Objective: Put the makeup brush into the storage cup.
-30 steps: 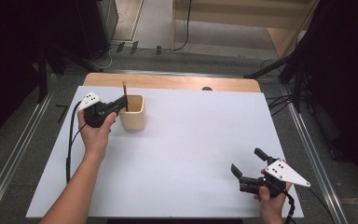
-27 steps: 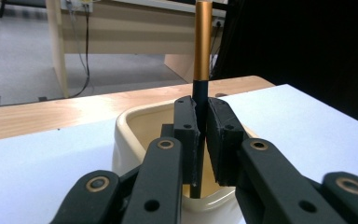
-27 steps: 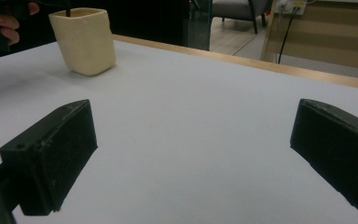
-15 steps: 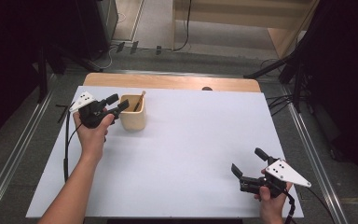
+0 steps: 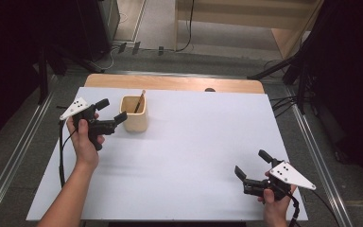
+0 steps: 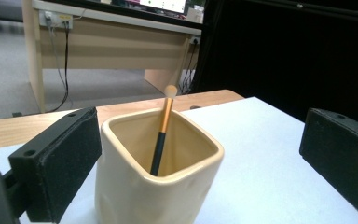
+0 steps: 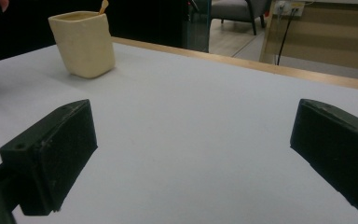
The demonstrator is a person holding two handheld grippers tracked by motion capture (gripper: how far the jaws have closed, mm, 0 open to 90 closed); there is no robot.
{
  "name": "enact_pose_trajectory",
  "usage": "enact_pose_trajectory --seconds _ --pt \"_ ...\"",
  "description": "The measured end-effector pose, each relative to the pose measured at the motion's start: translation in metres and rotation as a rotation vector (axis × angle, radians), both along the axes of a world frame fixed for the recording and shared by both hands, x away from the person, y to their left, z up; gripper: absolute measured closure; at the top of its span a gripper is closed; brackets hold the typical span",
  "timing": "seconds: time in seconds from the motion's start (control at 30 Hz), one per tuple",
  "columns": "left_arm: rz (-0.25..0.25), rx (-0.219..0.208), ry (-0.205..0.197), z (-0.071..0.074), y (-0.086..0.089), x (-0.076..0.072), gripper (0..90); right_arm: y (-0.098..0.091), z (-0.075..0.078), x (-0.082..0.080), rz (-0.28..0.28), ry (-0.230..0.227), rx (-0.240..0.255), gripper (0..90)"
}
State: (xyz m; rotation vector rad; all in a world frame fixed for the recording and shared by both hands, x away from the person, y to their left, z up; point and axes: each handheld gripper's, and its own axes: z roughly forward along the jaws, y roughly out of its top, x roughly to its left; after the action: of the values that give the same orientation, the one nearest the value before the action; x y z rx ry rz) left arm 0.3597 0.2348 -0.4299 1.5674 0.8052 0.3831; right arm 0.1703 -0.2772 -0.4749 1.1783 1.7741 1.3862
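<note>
A cream square cup (image 5: 135, 118) stands at the back left of the white table top (image 5: 194, 142). A black-handled brush (image 5: 139, 102) with a gold band leans inside it, bristles up. My left gripper (image 5: 112, 110) hovers just left of the cup. Its jaws have just been opening and now stand wide, gripping nothing. In the left gripper view the cup (image 6: 158, 172) and brush (image 6: 161, 135) sit close ahead between the pads (image 6: 56, 158). My right gripper (image 5: 252, 164) rests open near the front right edge. It faces the distant cup (image 7: 84, 44) with nothing between its jaws.
A bare wooden strip (image 5: 179, 83) runs along the table's far edge, with grey floor and cables beyond. Dark stands flank both sides. A wide stretch of white surface lies between the cup and the right gripper.
The left gripper let go of the brush, which now leans in the cup. Its jaws opened wide and the hand drew back to the left. The right gripper stayed still.
</note>
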Motion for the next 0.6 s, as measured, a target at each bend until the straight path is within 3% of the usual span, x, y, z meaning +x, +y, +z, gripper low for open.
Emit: enact_pose_trajectory --seconds 0.6 --pt "-0.003 -0.006 0.0 -0.01 0.018 -0.029 0.0 -0.002 0.001 -0.001 -0.011 -0.008 0.008 0.9"
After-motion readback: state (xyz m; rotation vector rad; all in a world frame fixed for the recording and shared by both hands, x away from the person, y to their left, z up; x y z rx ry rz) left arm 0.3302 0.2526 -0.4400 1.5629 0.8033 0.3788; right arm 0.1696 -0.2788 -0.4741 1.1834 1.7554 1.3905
